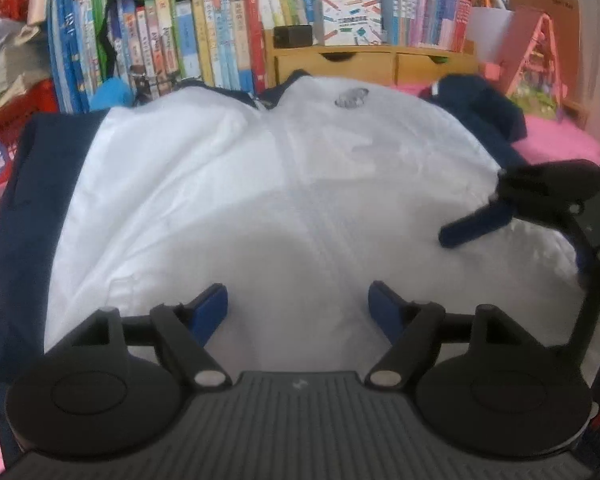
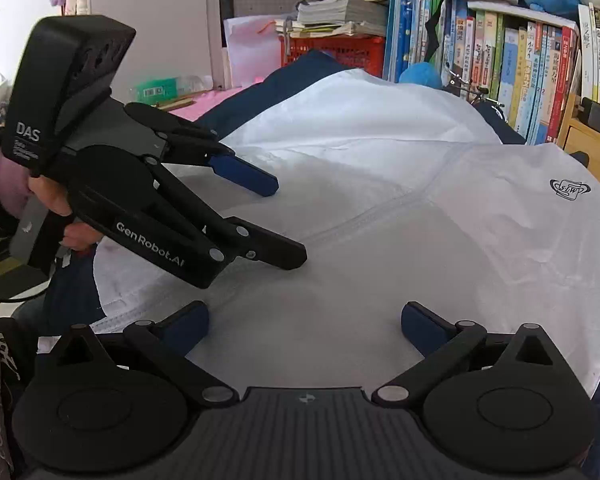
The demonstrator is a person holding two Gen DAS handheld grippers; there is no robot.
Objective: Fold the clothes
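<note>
A white zip-front jacket with navy sleeves (image 1: 284, 184) lies spread flat, front up, on a pink-covered surface (image 1: 556, 140), its navy collar (image 1: 276, 92) toward the row of books (image 1: 188, 36) and its hem toward the person. Its long axis runs from hem to collar, marked by the closed zipper seam down the middle. In the left wrist view the left gripper (image 1: 298, 306) hovers low over the lower white panel with its jaws wide apart and nothing between them; the zipper line runs almost straight ahead of that gap. The left navy sleeve (image 1: 32, 184) lies along the body's left edge, near this gripper. The right gripper (image 2: 304, 322) is likewise spread open and empty over the hem-side cloth, with the chest emblem (image 2: 570, 190) ahead and to its right. The right navy sleeve (image 1: 484, 116) is bunched up near the shoulder on the far right, closer to the right gripper. Both grippers sit over the middle of the body, so each sleeve lies outward from its own side's jaws. Whether the garment is laid out for folding or already partly tucked cannot be settled from this.
</note>
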